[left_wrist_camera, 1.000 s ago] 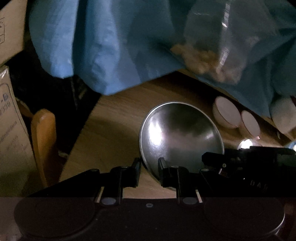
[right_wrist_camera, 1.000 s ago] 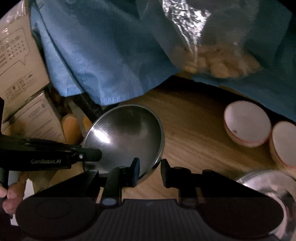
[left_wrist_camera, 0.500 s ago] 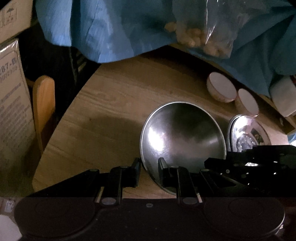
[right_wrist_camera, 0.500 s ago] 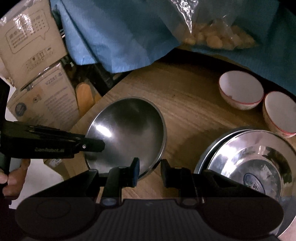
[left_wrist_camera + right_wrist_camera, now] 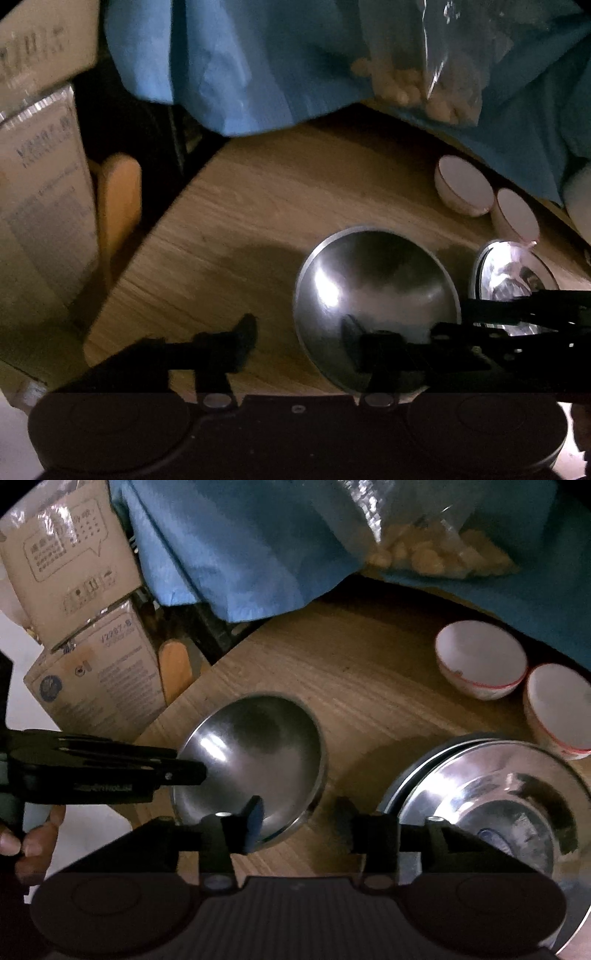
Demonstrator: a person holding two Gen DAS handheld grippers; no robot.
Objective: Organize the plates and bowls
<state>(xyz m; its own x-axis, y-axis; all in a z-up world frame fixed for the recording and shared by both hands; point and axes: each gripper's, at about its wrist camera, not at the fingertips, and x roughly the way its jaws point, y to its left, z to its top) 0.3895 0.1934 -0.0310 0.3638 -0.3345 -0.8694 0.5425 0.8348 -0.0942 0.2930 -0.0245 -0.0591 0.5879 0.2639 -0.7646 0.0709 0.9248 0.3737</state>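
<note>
A steel bowl [image 5: 376,306] [image 5: 255,760] rests on the wooden table [image 5: 258,206] near its left corner. My left gripper [image 5: 299,343] straddles the bowl's left rim; its jaws are opening and the pads stand off the metal. My right gripper [image 5: 299,816] straddles the bowl's right rim, jaws also opening, pads clear of it. Each gripper shows in the other's view, the left gripper [image 5: 192,771] and the right gripper [image 5: 454,317]. A stack of steel dishes [image 5: 498,794] [image 5: 513,273] sits just right of the bowl. Two white red-rimmed bowls [image 5: 480,661] [image 5: 557,705] stand farther back.
A blue cloth [image 5: 240,554] and a clear bag of pale pieces [image 5: 436,554] cover the table's far side. Cardboard boxes [image 5: 96,686] and a wooden chair back [image 5: 175,668] stand beyond the table's left edge. A hand [image 5: 33,842] holds the left gripper.
Both grippers' jaws were shut on the steel bowl's rim and have now spread apart, letting it go. Both views swung so the steel stack came into sight.
</note>
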